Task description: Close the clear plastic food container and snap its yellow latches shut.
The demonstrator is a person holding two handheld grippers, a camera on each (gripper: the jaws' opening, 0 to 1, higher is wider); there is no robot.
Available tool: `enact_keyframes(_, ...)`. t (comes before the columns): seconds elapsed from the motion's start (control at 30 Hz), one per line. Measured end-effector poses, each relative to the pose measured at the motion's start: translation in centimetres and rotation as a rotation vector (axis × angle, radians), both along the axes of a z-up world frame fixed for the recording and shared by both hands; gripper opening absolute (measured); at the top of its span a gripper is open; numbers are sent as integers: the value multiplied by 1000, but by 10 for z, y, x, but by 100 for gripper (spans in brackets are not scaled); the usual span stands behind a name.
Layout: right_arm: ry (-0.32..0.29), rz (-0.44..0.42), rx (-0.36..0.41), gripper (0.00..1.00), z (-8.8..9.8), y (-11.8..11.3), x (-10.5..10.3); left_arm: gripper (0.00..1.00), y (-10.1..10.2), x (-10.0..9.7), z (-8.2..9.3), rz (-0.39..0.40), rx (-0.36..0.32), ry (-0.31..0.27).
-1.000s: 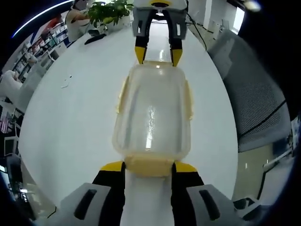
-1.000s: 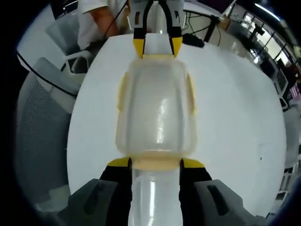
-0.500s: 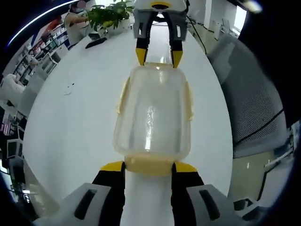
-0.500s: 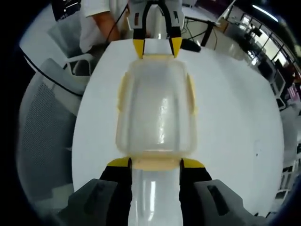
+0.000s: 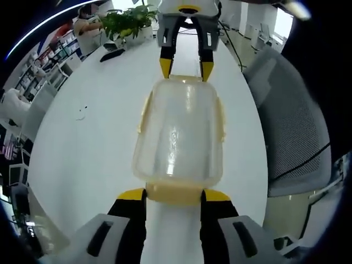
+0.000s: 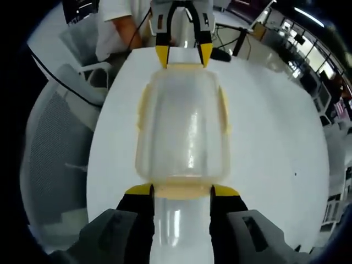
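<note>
In the left gripper view, the clear plastic food container with yellow latches [image 5: 179, 137] sits lid-on in mid-frame, above the white round table [image 5: 93, 159]. The left gripper [image 5: 174, 193] has its yellow-tipped jaws spread to either side of the near end latch [image 5: 175, 193], touching or nearly touching its corners; whether they press it cannot be told. Across the box, the right gripper [image 5: 186, 67] meets the far end the same way. Against the frames of a second ago, the container and both grippers keep the same places relative to one another, while the table and the grey mesh office chair [image 5: 289, 132] drift (so the hands and box are travelling together, probably lifted).

In the right gripper view, the right gripper [image 6: 181, 190] brackets its near end latch [image 6: 182, 191] with jaws apart, and the left gripper [image 6: 183, 56] holds the far end. The side latch [image 6: 224, 110] seems to lie flat. Here too only the background slides. The closing looks largely done; the end latches may still need a firm press.
</note>
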State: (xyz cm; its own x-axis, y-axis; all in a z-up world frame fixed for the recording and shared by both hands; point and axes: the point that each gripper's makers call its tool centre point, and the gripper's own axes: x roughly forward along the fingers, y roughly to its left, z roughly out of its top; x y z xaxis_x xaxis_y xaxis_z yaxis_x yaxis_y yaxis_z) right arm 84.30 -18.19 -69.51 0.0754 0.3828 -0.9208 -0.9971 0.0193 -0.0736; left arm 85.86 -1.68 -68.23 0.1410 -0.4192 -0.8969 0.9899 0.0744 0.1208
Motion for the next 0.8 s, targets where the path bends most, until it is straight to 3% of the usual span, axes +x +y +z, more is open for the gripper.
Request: enact_keyframes(0.8, -13, -11, 17, 35, 14, -44, 2, 32, -45, 4, 19, -8, -26, -36)
